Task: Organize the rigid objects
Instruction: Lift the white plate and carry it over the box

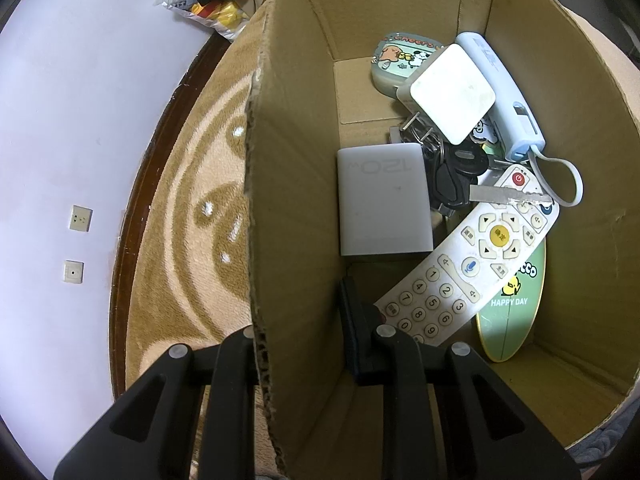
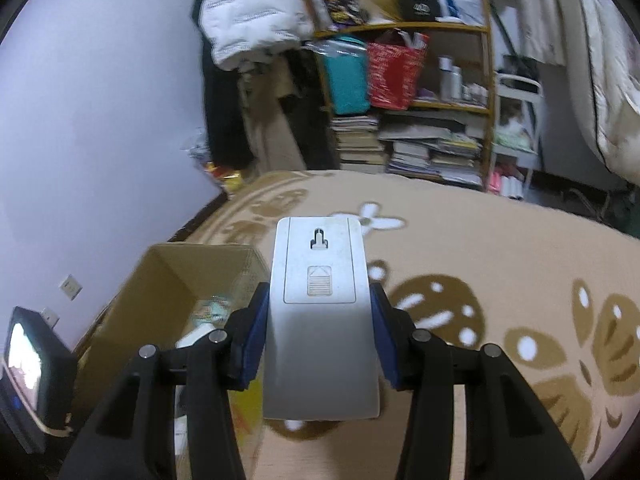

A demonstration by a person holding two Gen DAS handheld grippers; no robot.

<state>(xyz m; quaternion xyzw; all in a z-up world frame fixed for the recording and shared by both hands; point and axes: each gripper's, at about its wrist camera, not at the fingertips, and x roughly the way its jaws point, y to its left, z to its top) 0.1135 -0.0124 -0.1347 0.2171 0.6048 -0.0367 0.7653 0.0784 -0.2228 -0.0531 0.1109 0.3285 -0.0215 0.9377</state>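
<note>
The left gripper (image 1: pixel 304 344) is clamping its fingers on the near wall of the cardboard box (image 1: pixel 292 200), one finger outside and one inside. On the box floor, a white charger (image 1: pixel 382 200), a remote control (image 1: pixel 472 256), keys (image 1: pixel 460 176) and a white adapter (image 1: pixel 452 92) are crowding toward the right and far walls, leaving bare cardboard along the near edge. The right gripper (image 2: pixel 320 344) is squeezing a white flat device (image 2: pixel 320 312) between its blue pads above the carpet (image 2: pixel 500 248), to the right of the box's open top.
</note>
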